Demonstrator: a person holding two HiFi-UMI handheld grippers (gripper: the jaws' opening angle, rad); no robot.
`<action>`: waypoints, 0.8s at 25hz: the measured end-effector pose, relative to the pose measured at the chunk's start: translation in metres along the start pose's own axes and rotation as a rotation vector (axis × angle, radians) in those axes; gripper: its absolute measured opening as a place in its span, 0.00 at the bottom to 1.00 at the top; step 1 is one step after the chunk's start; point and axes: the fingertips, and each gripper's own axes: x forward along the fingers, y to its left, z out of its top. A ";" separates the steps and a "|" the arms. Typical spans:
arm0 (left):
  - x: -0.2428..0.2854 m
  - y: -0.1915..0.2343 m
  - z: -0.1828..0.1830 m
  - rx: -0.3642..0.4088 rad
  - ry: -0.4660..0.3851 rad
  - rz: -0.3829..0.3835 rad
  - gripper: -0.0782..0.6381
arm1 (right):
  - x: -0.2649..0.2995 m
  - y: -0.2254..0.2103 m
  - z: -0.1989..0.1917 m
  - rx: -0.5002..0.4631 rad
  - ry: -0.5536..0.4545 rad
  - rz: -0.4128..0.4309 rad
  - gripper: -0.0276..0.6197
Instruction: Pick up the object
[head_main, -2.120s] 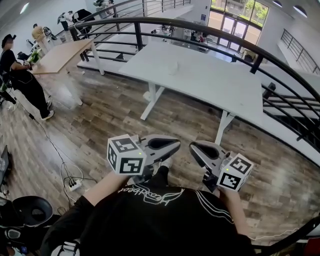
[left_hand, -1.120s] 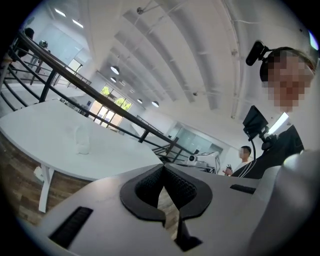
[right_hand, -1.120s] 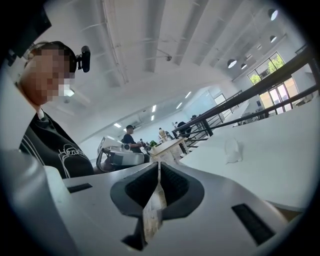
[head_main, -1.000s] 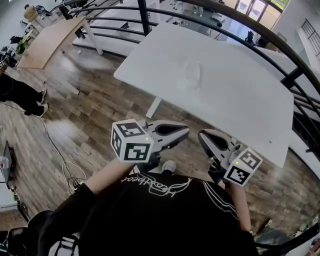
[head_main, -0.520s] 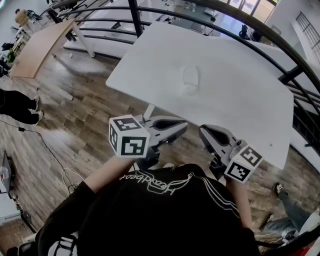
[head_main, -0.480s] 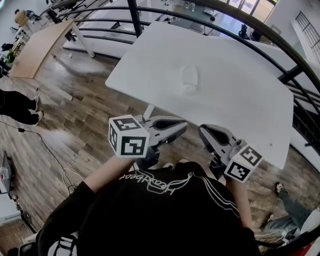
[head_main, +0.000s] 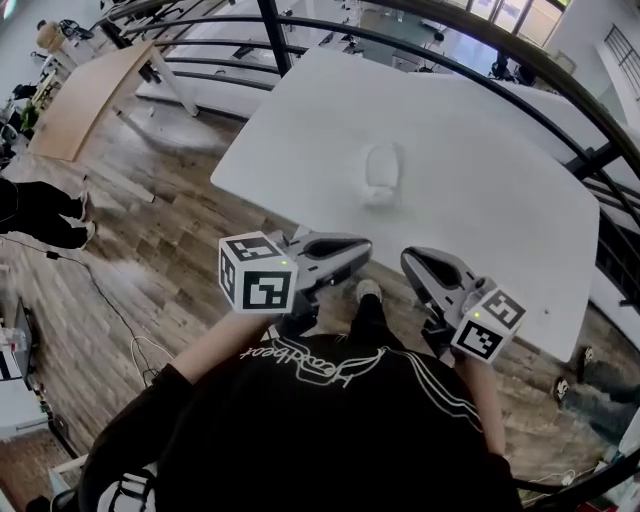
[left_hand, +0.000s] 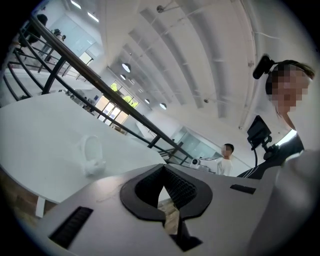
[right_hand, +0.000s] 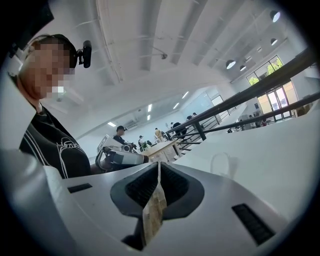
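Observation:
A white pair of headphones (head_main: 380, 172) lies on the white table (head_main: 480, 200), near its middle. It shows small at the left in the left gripper view (left_hand: 91, 155) and faint at the right in the right gripper view (right_hand: 221, 162). My left gripper (head_main: 362, 246) and right gripper (head_main: 405, 258) hang side by side in front of the table's near edge, well short of the headphones. Both point toward the table. The jaws of the left gripper (left_hand: 161, 186) and of the right gripper (right_hand: 157, 175) are shut with nothing between them.
A black railing (head_main: 300, 30) curves behind the table. A wooden table (head_main: 85, 95) stands far left, and a person's legs (head_main: 40, 215) show at the left edge. Cables (head_main: 140, 350) lie on the wood floor, and my shoe (head_main: 368, 292) is near the table edge.
The table and headphones have drawn nearer and larger in the head view as I walk forward. Both grippers keep their place in front of me, still shut.

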 end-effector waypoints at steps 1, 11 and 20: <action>0.004 0.007 0.004 -0.006 0.000 0.007 0.12 | 0.003 -0.008 0.002 0.008 0.000 0.003 0.07; 0.049 0.068 0.037 -0.066 0.003 0.070 0.12 | 0.029 -0.086 0.025 0.063 0.038 0.039 0.07; 0.057 0.119 0.049 -0.121 -0.017 0.141 0.12 | 0.051 -0.124 0.030 0.094 0.070 0.069 0.07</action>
